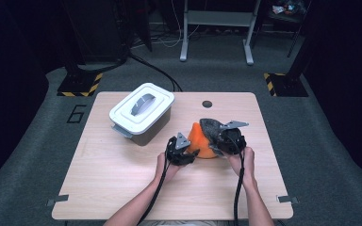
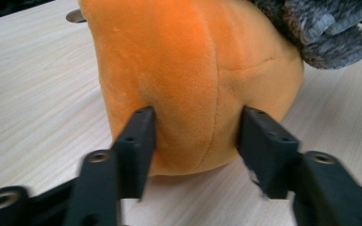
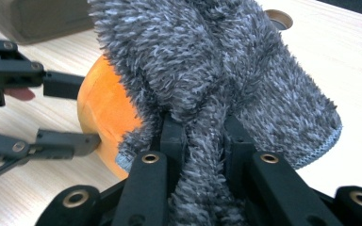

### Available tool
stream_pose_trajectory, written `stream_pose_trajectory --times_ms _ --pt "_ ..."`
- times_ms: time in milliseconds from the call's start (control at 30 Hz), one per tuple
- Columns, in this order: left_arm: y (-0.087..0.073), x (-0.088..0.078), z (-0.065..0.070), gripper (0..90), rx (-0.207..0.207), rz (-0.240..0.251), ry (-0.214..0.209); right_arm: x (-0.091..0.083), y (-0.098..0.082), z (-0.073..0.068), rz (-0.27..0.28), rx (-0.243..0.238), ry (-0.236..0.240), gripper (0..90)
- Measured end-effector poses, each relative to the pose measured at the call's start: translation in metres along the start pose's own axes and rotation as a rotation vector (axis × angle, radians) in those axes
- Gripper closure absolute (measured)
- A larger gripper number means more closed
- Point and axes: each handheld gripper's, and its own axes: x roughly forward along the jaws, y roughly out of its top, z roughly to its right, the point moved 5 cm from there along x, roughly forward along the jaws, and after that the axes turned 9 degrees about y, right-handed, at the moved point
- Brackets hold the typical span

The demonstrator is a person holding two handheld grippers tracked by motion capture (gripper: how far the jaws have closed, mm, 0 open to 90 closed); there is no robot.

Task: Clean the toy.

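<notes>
Grey cloth (image 3: pixel 207 70), pinched by right hand-held gripper (image 3: pixel 202 127), hides orange plush (image 2: pixel 193 75) top; left hand-held gripper (image 2: pixel 195 136) loosened.

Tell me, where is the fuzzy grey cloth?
The fuzzy grey cloth drapes over the orange plush toy right of the table's middle, pinched by the right gripper.

We record a light wood-grain surface (image 1: pixel 122 183) with rounded corners, a round cable hole (image 1: pixel 207 103) near its far edge and small grey brackets (image 1: pixel 57 200) at its near corners. We note grey carpet floor (image 1: pixel 23 150) all around, marked with a dark numeral "6" (image 1: pixel 76 113). We list two yellow-and-black striped base plates (image 1: pixel 81 84), a pale metal frame stand (image 1: pixel 217 28), loose cables (image 1: pixel 155 70), and dark surroundings beyond.
</notes>
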Motion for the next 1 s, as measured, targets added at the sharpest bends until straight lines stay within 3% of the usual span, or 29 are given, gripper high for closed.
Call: stream_pose_trajectory --times_ms 33,100,200,267,333,467,500,667,800,900,1000 --pt "0.000 0.000 0.000 64.5 -0.002 -0.010 0.003 0.000 0.000 0.000 0.003 0.005 0.002 74.9" --pt "0.001 -0.001 -0.001 71.8 -0.012 -0.009 0.011 -0.001 0.000 0.002 0.006 -0.018 0.004 75.1" --pt "0.003 -0.003 -0.001 77.4 -0.043 -0.019 0.002 -0.003 0.002 0.002 0.022 -0.009 0.006 75.3" --pt "0.006 -0.005 -0.001 78.7 -0.064 -0.016 -0.001 -0.008 0.004 0.002 0.035 0.006 0.006 75.5" --pt "0.008 -0.007 0.000 78.9 -0.106 -0.020 -0.014 -0.014 0.005 0.002 0.041 -0.004 0.008 75.4" --pt "0.011 -0.011 0.001 79.2 -0.137 -0.025 -0.023 -0.024 0.007 -0.002 0.062 -0.008 0.017 75.4" --pt "0.012 -0.012 0.003 79.2 -0.160 -0.031 -0.026 -0.026 0.008 -0.004 0.071 -0.021 0.018 75.4" --pt "0.013 -0.015 0.005 79.1 -0.187 -0.031 -0.038 -0.030 0.012 -0.015 0.080 -0.037 0.042 75.4" --pt "0.013 -0.016 0.010 79.1 -0.186 -0.025 -0.044 -0.017 0.016 -0.029 0.056 -0.061 0.080 75.3" --pt "0.012 -0.015 0.010 79.2 -0.183 -0.030 -0.037 0.000 0.014 -0.030 0.022 -0.083 0.039 75.4" --pt "0.007 -0.012 0.005 79.4 -0.209 -0.028 -0.040 0.005 0.013 -0.030 0.022 -0.070 0.036 75.5"
